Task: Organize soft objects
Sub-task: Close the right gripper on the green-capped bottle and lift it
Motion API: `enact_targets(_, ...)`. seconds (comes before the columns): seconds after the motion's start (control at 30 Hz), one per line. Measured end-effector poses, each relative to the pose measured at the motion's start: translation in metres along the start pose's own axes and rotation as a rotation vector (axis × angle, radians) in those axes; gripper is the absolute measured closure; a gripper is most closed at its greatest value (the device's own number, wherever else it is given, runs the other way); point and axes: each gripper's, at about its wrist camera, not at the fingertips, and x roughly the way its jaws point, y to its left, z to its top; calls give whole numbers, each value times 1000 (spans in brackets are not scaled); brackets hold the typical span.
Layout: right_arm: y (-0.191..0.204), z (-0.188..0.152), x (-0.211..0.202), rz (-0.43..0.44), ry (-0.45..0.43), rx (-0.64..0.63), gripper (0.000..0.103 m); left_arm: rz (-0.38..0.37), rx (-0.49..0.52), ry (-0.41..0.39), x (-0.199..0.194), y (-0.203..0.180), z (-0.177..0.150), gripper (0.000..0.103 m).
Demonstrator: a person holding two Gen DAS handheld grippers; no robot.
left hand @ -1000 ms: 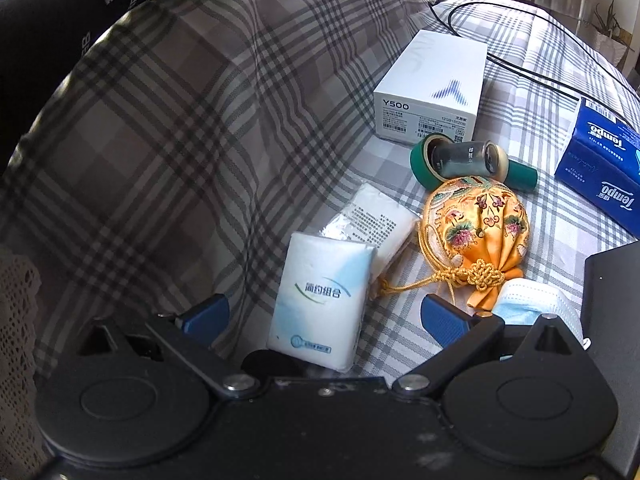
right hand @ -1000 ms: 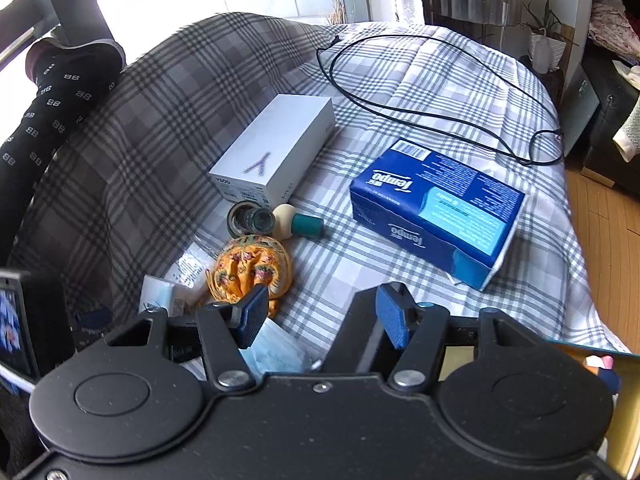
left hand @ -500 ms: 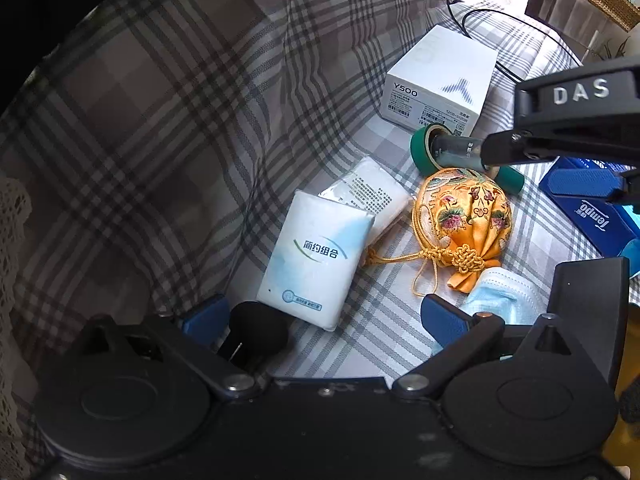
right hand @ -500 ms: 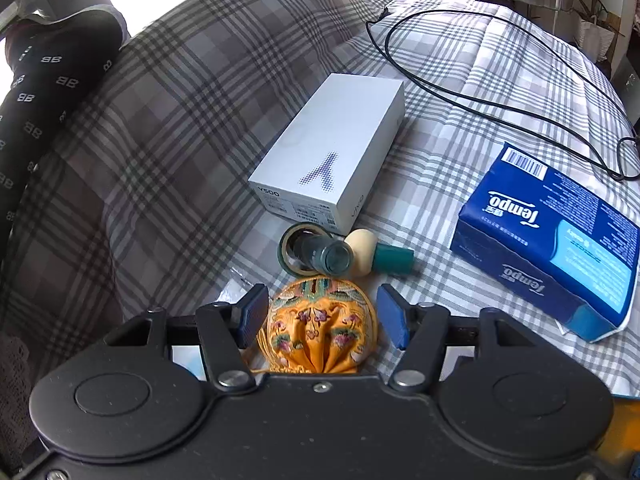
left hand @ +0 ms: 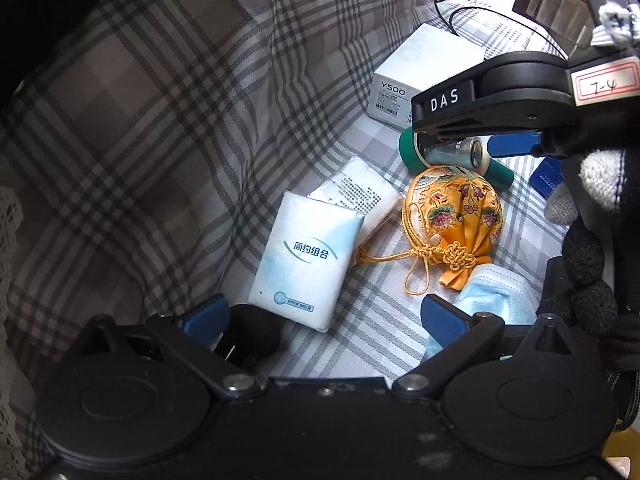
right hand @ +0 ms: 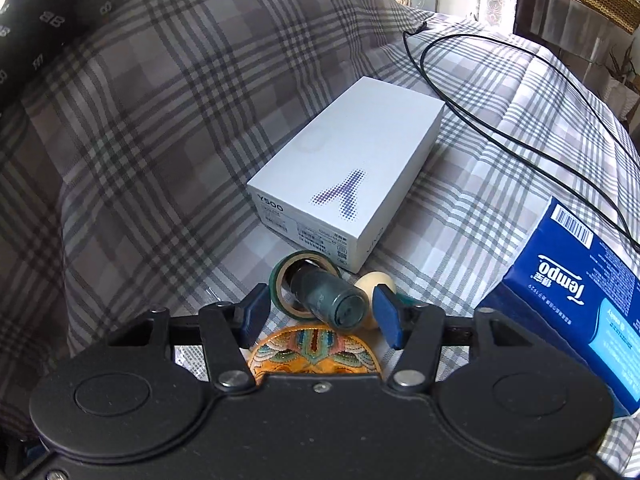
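We see the orange embroidered drawstring pouch (left hand: 456, 210) lying on the grey plaid bedsheet (right hand: 160, 128), just below the right gripper (right hand: 320, 312), whose blue fingers (right hand: 256, 310) have just been narrowing yet grip nothing. They flank a dark green cylinder (right hand: 328, 300) beyond the pouch. Left of the pouch lies a white tissue pack (left hand: 308, 264), ahead of our left gripper (left hand: 320, 316), whose fingers are spread wide and empty.

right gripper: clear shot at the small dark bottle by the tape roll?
Probably yes. The right gripper has been closing, its open jaws flank the dark bottle, nothing lies between. The green tape roll rings the bottle's far end and may snag.
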Motion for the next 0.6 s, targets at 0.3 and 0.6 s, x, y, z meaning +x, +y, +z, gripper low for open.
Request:
enact_targets(0.3, -10, -9, -12, 67, 9, 6, 100, 4, -6, 1, 1, 2, 0, 1)
enact_targets(0.6, -4, 2, -2, -15, 2, -62, 77, 3, 23, 1, 0, -4, -3, 1)
